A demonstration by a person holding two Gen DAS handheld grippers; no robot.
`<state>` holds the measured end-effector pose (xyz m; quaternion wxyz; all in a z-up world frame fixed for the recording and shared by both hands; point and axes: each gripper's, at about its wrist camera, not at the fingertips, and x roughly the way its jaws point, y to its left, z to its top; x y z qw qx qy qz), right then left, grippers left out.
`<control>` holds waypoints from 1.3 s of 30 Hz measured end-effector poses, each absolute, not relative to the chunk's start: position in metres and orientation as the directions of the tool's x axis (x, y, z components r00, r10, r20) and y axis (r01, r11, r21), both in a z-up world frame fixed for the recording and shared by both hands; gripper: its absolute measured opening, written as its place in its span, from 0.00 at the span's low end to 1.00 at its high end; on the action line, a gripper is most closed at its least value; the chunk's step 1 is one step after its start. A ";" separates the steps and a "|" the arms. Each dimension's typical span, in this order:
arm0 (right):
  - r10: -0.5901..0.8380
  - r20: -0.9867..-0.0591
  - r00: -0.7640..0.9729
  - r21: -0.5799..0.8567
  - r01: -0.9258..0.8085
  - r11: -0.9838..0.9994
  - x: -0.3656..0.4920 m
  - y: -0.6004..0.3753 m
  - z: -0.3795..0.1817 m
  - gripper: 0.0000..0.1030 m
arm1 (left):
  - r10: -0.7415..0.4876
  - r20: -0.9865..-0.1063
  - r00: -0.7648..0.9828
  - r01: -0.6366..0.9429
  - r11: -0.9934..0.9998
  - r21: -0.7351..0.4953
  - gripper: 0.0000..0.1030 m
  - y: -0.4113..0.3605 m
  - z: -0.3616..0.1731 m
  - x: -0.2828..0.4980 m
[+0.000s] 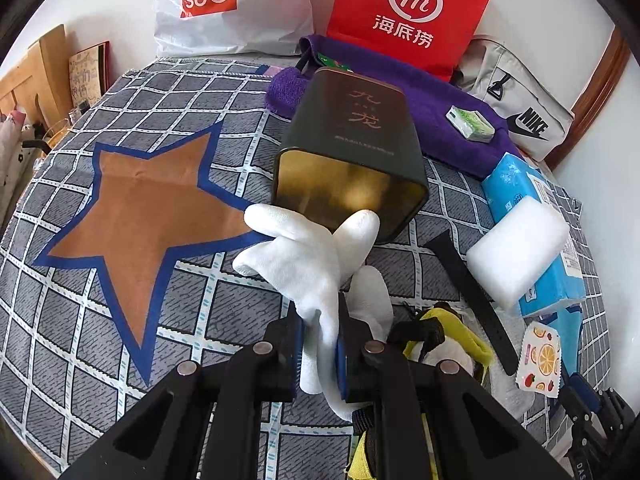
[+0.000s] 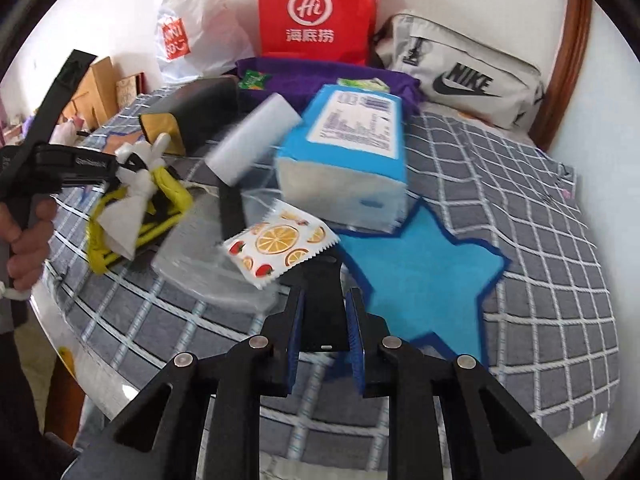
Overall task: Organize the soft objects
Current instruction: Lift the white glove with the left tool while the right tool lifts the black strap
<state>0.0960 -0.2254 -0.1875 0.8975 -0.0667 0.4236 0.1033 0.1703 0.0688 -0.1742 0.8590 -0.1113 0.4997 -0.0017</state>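
My left gripper (image 1: 318, 340) is shut on a white glove (image 1: 312, 264), whose fingers hang just in front of the open mouth of a dark tin (image 1: 352, 148) lying on its side. The right wrist view shows the same gripper (image 2: 116, 168) at far left, a hand on its handle, with the glove (image 2: 136, 188) dangling over a yellow-and-black soft item (image 2: 168, 200). My right gripper (image 2: 325, 308) is shut on the near end of a black strap (image 2: 324, 324). The strap runs away under a fruit-print sachet (image 2: 276, 244).
A white foam block (image 2: 252, 140), a blue tissue pack (image 2: 344, 148) and a clear plastic lid (image 2: 212, 276) lie on the checked cloth. Behind them are a purple towel (image 1: 400, 92), a red paper bag (image 1: 408, 8), a white plastic bag (image 1: 224, 8) and a grey Nike bag (image 2: 464, 76).
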 end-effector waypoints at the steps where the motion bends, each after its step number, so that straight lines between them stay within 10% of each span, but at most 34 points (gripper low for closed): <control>1: 0.117 -0.779 0.616 -0.033 -0.227 0.973 0.095 -0.232 -0.189 0.20 | -0.113 -0.859 0.499 -0.111 0.975 -0.193 0.13 0.070 -0.174 0.169; 18: 0.096 -0.789 0.606 0.025 -0.124 0.992 0.117 -0.257 -0.212 0.38 | -0.086 -0.872 0.481 -0.118 0.980 -0.162 0.14 0.068 -0.175 0.169; 22: 0.093 -0.771 0.630 0.013 -0.131 0.991 0.118 -0.256 -0.213 0.20 | -0.113 -0.867 0.486 -0.129 0.971 -0.199 0.13 0.073 -0.176 0.171; 39: 0.155 -0.714 0.683 0.057 -0.163 0.985 0.111 -0.261 -0.147 0.20 | -0.128 -0.812 0.570 -0.134 0.960 -0.246 0.12 0.088 -0.119 0.169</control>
